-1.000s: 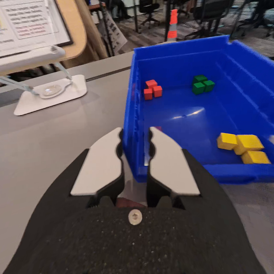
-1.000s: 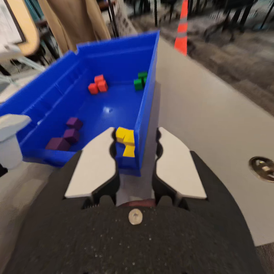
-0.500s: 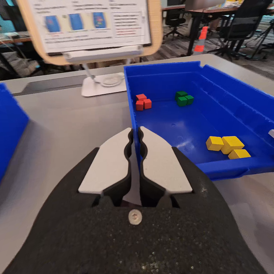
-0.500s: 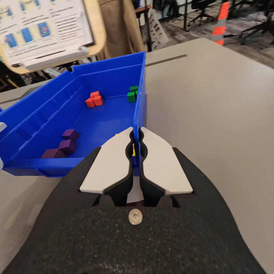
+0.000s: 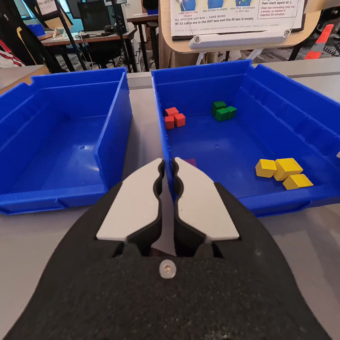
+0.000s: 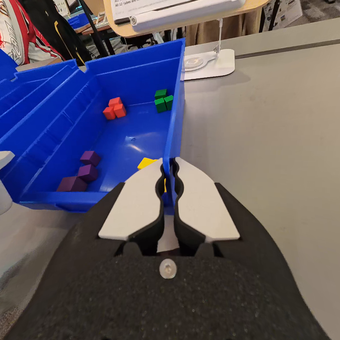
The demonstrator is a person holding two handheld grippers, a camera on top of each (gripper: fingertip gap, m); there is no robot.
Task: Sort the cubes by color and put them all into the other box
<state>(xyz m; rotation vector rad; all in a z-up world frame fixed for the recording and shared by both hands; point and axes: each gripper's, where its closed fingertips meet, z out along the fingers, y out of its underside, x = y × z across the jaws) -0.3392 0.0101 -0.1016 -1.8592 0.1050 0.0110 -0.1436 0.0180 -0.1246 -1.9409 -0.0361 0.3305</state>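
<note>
Clamping thin walls from both sides: left gripper [image 5: 168, 161] pinched tight on the near end of the left wall of the filled box [image 5: 202, 82], right gripper [image 6: 168, 161] closed likewise on the right wall.

Risking a slip, judging by glossy moulded plastic held between smooth black pads. Risking also a flexing wall or a tilt if lifted unevenly, sending the small cubes sliding out of their colour groups.

Ahead of the left tool and to its right: red cubes [image 5: 173, 117], green cubes [image 5: 222, 111] beyond, yellow cubes [image 5: 283, 173] nearer and far right, purple cubes [image 5: 190, 162] mostly hidden just past its right finger. Sharp-edged, matt, seemingly painted wood, probably light enough to skate on the slick floor.

Left of the left tool, just apart: second blue box [image 5: 55, 88], nothing inside. Underneath, smooth grey table [image 6: 257, 147].
</note>
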